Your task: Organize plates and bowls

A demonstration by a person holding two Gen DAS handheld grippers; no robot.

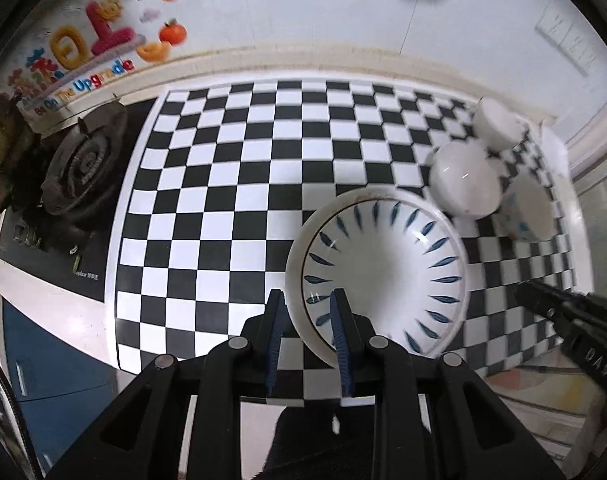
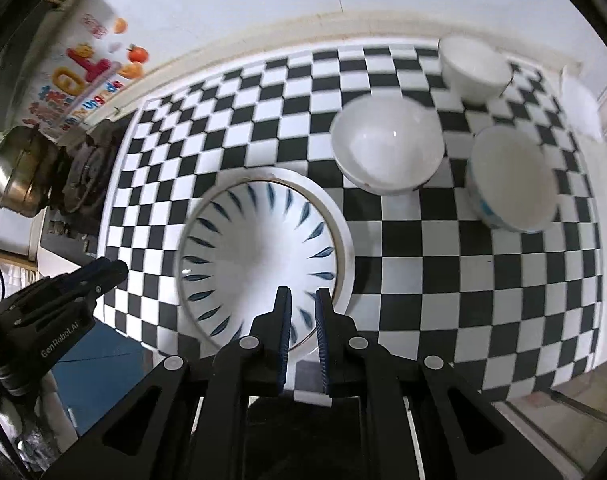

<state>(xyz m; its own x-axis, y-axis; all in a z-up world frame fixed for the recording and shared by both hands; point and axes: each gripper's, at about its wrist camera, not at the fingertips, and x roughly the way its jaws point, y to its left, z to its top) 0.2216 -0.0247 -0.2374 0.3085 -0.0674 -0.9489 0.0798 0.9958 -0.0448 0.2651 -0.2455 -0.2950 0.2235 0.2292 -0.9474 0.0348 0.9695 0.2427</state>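
Note:
A deep plate with blue leaf marks (image 1: 383, 272) (image 2: 259, 256) rests nested on a wider white plate (image 1: 296, 280) (image 2: 345, 248) near the front of the checkered mat (image 1: 223, 200). My left gripper (image 1: 307, 298) (image 2: 117, 270) hovers above its left rim, shut and empty. Over the near rim hangs my right gripper (image 2: 302, 294) (image 1: 521, 290), also shut on nothing. Seen from the opposite camera, each tip stands clear of the plates. Three bowls sit at the right: a plain white bowl (image 1: 463, 178) (image 2: 387, 144), a second white bowl behind it (image 1: 497, 126) (image 2: 473, 68), and a blue-printed bowl (image 1: 527, 210) (image 2: 511, 180).
A gas burner (image 1: 83, 164) (image 2: 87, 168) and a metal pot (image 2: 19, 176) stand left of the mat. The white wall behind carries a colourful sticker (image 1: 95, 40). The counter's front edge drops to a blue cabinet (image 1: 55, 356).

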